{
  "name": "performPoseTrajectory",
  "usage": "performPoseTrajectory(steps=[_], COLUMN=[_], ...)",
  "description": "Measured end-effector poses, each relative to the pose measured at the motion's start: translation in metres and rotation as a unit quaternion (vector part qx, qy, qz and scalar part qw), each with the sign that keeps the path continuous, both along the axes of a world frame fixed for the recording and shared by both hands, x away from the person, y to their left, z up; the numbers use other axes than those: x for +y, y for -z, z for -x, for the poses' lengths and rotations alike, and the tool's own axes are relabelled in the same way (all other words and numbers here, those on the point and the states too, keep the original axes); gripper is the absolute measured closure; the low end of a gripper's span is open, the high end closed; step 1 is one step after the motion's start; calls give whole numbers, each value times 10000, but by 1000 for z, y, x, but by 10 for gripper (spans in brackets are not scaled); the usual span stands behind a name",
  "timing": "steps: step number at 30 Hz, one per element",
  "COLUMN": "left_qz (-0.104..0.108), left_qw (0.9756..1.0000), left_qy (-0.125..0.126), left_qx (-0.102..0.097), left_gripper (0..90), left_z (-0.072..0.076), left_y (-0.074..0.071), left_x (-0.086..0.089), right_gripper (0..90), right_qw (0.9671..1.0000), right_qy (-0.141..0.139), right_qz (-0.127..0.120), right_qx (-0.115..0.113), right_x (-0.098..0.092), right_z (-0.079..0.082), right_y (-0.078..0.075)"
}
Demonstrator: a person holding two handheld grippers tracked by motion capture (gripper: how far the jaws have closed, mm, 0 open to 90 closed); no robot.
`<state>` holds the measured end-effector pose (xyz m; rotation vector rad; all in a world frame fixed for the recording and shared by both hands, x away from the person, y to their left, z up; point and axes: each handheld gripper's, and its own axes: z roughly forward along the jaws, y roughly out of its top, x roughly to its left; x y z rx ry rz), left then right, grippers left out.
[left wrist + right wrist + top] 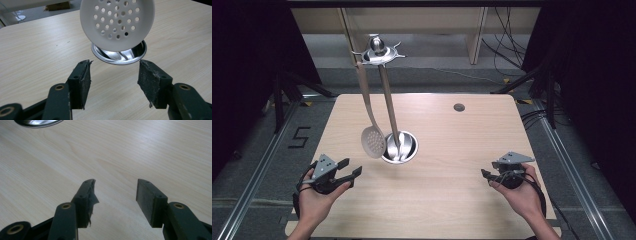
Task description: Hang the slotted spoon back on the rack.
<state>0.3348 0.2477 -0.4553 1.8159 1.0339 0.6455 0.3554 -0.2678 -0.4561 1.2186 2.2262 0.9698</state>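
Left gripper (343, 171): jaws apart, empty, facing hanging slotted skimmer (373, 141) | right gripper (490, 176): parted, empty, over table (452, 145) | risk: a nudge swings skimmer off utensil stand (399, 147).

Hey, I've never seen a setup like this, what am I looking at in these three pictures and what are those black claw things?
A person sits at a wooden table holding a hand-operated two-jaw tool in each hand: the left gripper and the right gripper. One picture looks down from above; the other two come from cameras riding on each gripper, looking along its black jaws. On the table stands a metal utensil rack with a round steel base; a perforated skimmer spoon hangs from it. Both grippers are open and hold nothing.
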Motion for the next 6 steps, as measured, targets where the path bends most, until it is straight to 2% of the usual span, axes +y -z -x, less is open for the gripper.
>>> performPoseTrajectory(steps=[1, 2, 5, 6], left_qz=[-33, 17, -37, -12], left_qw=[10000, 10000, 10000, 10000], left_qy=[-8, -31, 69, -44], left_qx=[-19, 27, 14, 83], left_gripper=[426, 425, 422, 421], left_z=[0, -1, -3, -2], left_y=[0, 2, 5, 5], left_x=[0, 0, 1, 0], right_gripper=[494, 494, 494, 494], right_qw=[9999, 9999, 9999, 9999], right_qy=[-51, -80, -63, -47], right_qz=[109, 91, 81, 79], right_qx=[-17, -7, 0, 40], right_x=[-2, -2, -2, -2], right_z=[0, -1, -1, -1], right_y=[-1, -1, -1, -1])
